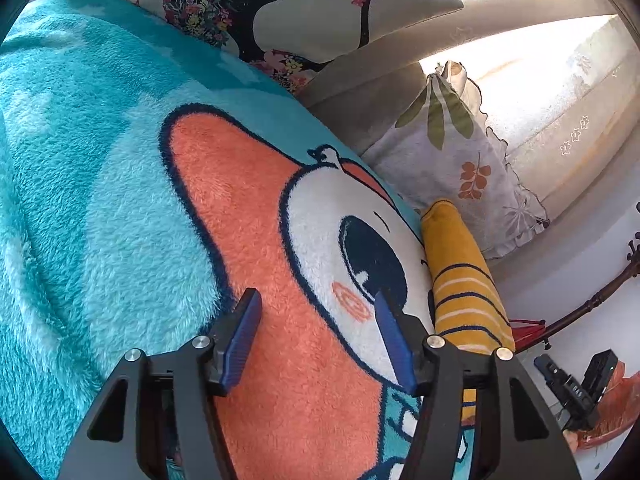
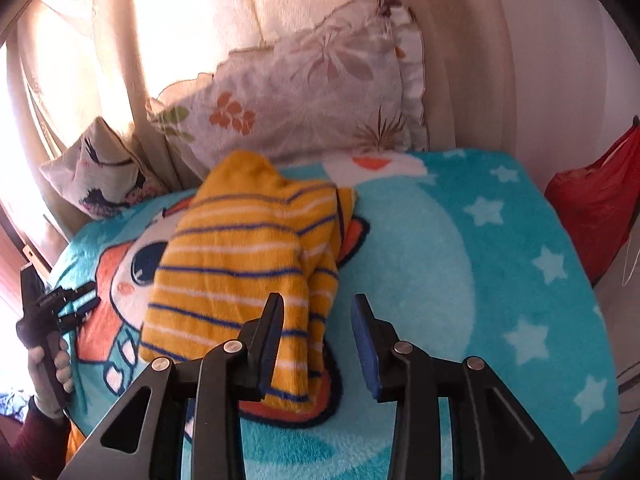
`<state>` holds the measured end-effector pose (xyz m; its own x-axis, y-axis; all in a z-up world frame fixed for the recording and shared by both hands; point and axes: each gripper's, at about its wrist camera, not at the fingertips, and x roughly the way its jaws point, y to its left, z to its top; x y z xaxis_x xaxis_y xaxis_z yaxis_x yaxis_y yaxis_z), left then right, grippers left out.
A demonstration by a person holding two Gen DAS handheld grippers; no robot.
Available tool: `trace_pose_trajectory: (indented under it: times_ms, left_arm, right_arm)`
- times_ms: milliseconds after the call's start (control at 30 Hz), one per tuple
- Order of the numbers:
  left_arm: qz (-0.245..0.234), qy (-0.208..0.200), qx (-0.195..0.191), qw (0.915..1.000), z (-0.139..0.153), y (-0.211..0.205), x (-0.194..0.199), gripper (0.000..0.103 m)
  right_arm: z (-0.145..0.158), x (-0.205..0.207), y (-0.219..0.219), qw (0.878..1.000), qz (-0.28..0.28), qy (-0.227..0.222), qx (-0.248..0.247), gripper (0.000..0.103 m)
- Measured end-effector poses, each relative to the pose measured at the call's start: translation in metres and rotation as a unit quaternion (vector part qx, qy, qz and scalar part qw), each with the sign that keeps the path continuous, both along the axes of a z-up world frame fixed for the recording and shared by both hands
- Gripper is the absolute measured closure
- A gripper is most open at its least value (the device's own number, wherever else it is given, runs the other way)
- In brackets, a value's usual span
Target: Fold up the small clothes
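Note:
A small yellow garment with blue and white stripes [image 2: 244, 264] lies folded on a fluffy turquoise cartoon blanket [image 2: 460, 264]. In the left wrist view the garment [image 1: 460, 280] shows edge-on at the right. My right gripper [image 2: 318, 316] is open and empty, just over the garment's near right edge. My left gripper [image 1: 316, 308] is open and empty, above the blanket's [image 1: 100, 220] orange and white cartoon face, left of the garment. It also shows in the right wrist view [image 2: 60, 300], held in a hand at the far left.
A frilled floral pillow [image 2: 304, 100] and a printed cushion [image 2: 96, 172] lean against the curtained wall behind the blanket. A red bag [image 2: 596, 204] sits at the right. A dark wooden stand [image 1: 592, 300] and black devices [image 1: 576, 384] lie beyond the blanket's edge.

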<state>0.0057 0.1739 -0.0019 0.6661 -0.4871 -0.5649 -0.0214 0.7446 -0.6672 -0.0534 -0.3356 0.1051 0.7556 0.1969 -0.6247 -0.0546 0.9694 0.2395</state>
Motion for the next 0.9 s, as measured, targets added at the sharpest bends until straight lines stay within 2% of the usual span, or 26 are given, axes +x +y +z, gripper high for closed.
trace_pose_trajectory:
  times_ms: [100, 200, 333, 400, 467, 533, 633, 767, 900]
  left_arm:
    - [-0.001, -0.001, 0.003, 1.0000, 0.000, -0.001, 0.000, 0.044]
    - [-0.002, -0.002, 0.004, 1.0000, 0.000, -0.001, 0.001, 0.043]
    - [-0.004, -0.005, 0.006, 1.0000, 0.000, -0.003, 0.001, 0.041]
    - [-0.006, -0.007, 0.006, 0.9999, 0.000, -0.003, 0.001, 0.040]
    - [-0.007, -0.009, 0.006, 0.9999, 0.001, -0.003, 0.001, 0.039]
    - [-0.008, -0.010, 0.005, 0.9999, 0.000, -0.003, 0.001, 0.038]
    - [-0.011, -0.013, 0.001, 0.9999, 0.001, -0.002, 0.001, 0.036]
    - [-0.013, -0.015, -0.002, 0.9998, 0.002, -0.002, 0.000, 0.035]
    - [-0.013, -0.015, -0.003, 0.9998, 0.003, -0.001, 0.000, 0.035]
  right_arm:
    - [0.016, 0.024, 0.012, 0.998, 0.027, -0.009, 0.047, 0.065]
    - [0.010, 0.064, 0.036, 0.994, 0.060, 0.003, 0.090, 0.065]
    - [-0.024, 0.120, 0.047, 0.984, 0.062, 0.049, 0.159, 0.065]
    - [-0.049, 0.146, 0.042, 0.979, 0.042, 0.081, 0.181, 0.065]
    - [-0.072, 0.158, 0.031, 0.979, 0.004, 0.089, 0.181, 0.071]
    - [-0.081, 0.159, 0.025, 0.980, -0.017, 0.076, 0.181, 0.071]
    - [-0.080, 0.155, 0.018, 0.978, -0.018, 0.073, 0.197, 0.071]
    - [-0.059, 0.138, 0.015, 0.984, -0.036, 0.054, 0.166, 0.067]
    - [-0.040, 0.108, 0.013, 0.989, -0.039, 0.016, 0.142, 0.066]
